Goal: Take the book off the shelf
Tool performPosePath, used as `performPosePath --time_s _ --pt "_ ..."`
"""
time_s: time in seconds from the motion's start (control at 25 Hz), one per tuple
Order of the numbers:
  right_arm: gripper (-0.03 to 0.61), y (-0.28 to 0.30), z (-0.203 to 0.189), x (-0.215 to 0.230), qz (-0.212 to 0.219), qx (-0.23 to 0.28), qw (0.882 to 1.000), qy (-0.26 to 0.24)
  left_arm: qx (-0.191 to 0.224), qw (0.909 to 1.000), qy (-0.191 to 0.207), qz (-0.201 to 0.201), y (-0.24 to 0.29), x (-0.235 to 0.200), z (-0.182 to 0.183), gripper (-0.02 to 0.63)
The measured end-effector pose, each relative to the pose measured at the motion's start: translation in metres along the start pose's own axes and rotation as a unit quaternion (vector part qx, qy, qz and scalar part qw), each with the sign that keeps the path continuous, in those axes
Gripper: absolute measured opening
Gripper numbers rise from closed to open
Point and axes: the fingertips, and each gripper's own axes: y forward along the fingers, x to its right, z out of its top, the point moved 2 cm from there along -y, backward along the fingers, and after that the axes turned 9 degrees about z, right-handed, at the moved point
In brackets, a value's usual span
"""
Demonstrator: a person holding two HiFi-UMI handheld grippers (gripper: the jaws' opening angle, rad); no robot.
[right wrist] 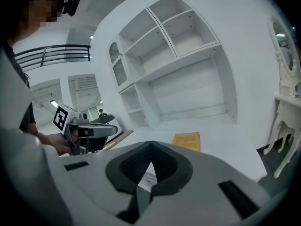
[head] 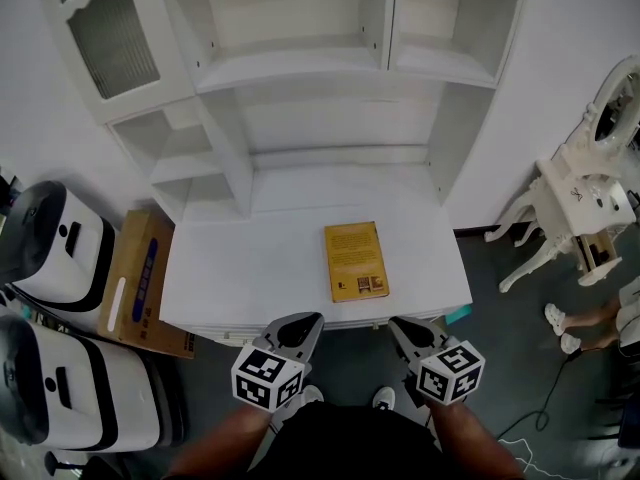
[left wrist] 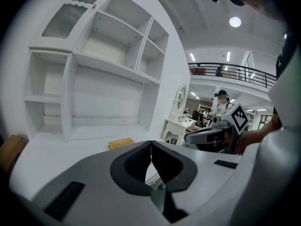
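The book [head: 356, 261] lies flat, yellow cover up, on the white surface [head: 250, 268], a little right of the centre of the head view and near the surface's front edge. Its long side runs away from the camera. It sits apart from both tongs, with nothing on it or against it. In the left gripper view the book [left wrist: 121, 143] shows as a thin yellow slab just above the tongs. In the right gripper view it [right wrist: 187, 141] lies up and to the right of them.

The left tongs [head: 312, 318] hang at the bottom centre of the head view, off the front edge of the surface. Their 2 jaws are closed together with nothing between them. The right tongs [head: 397, 323] are beside them at the same height, also closed and empty.

Behind the surface stands the white shelf unit [head: 300, 68], its compartments bare, with a glazed cabinet door [head: 110, 33] at the upper left. A cardboard box [head: 140, 283] leans at the surface's left end. A white dressing table [head: 585, 198] stands at the right edge.
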Motion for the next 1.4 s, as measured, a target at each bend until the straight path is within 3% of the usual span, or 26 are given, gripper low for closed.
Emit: performPosePath --time_s 1.4 --pt "0.028 0.005 0.005 0.02 0.015 0.0 1.0 0.004 -0.008 0.9999 0.005 0.01 0.01 0.01 0.003 0.011"
